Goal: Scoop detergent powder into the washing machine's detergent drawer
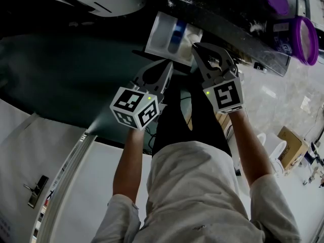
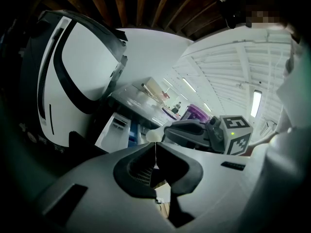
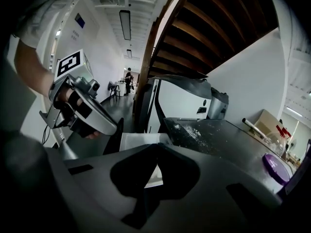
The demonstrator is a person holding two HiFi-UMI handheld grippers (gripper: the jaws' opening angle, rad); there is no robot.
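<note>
— Left hand-held gripper [image 1: 167, 66]?
— Jaws pressed together, nothing clamped. Just below the detergent drawer [image 1: 163, 32], at its 6 o'clock.
— Right hand-held gripper [image 1: 200, 49]?
— Closed and empty too, close at the drawer's 4 o'clock.
— The drawer itself?
— Pulled out of the washing machine [image 1: 225, 20]. White, with a blue compartment inside.
— Powder?
— Spilled powder [image 3: 194, 125] across the machine's dark top. Purple tub [image 1: 305, 39] out at 3 o'clock of the drawer, well apart.
</note>
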